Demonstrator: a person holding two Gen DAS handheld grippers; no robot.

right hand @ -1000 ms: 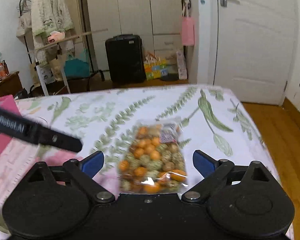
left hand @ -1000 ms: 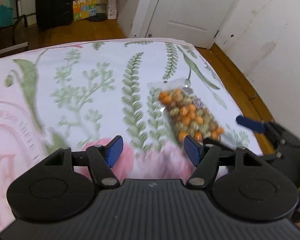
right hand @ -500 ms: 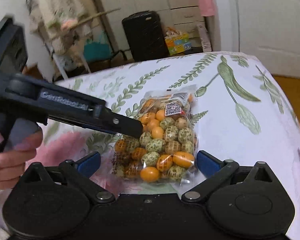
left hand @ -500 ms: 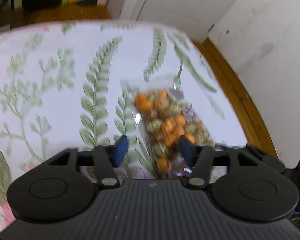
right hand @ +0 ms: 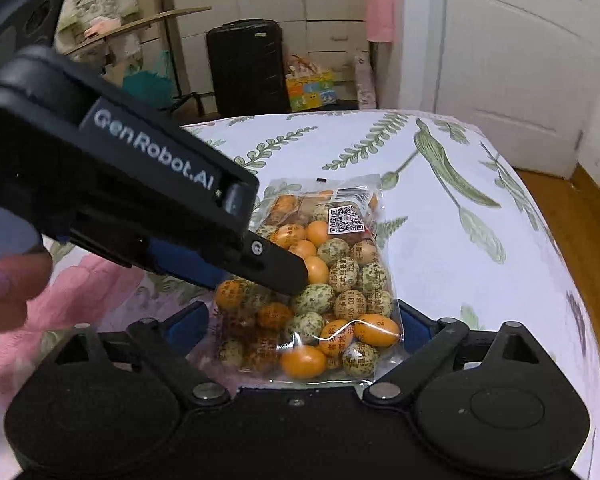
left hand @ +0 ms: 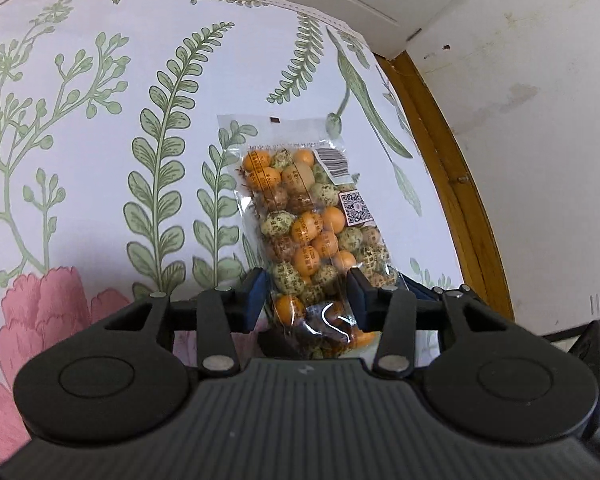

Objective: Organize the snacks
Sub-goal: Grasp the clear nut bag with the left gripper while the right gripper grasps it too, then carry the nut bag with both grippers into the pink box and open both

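Note:
A clear bag of orange and speckled green snack balls [left hand: 308, 216] lies flat on the floral bed sheet [left hand: 100, 160]. My left gripper [left hand: 306, 294] points down at the bag's near end, which sits between its blue pads. Its jaws are closing, with the pads close to the wrapper on each side. In the right wrist view the same bag [right hand: 332, 280] lies between the wide jaws of my right gripper [right hand: 302, 324], which are closing slightly and stand just outside the wrapper's edges. The left gripper's black finger [right hand: 276, 268] lies across the bag's left half.
The bed's right edge drops to a wooden floor [left hand: 452, 168] beside a white wall. A white door [right hand: 520, 60], a black suitcase [right hand: 248, 68] and a colourful box [right hand: 310, 88] stand beyond the bed. A person's hand [right hand: 4, 280] holds the left gripper.
My left gripper came in over the bag and narrowed its jaws around the bag's near end. My right gripper sank closer, so the bag now fills the gap between its pads.

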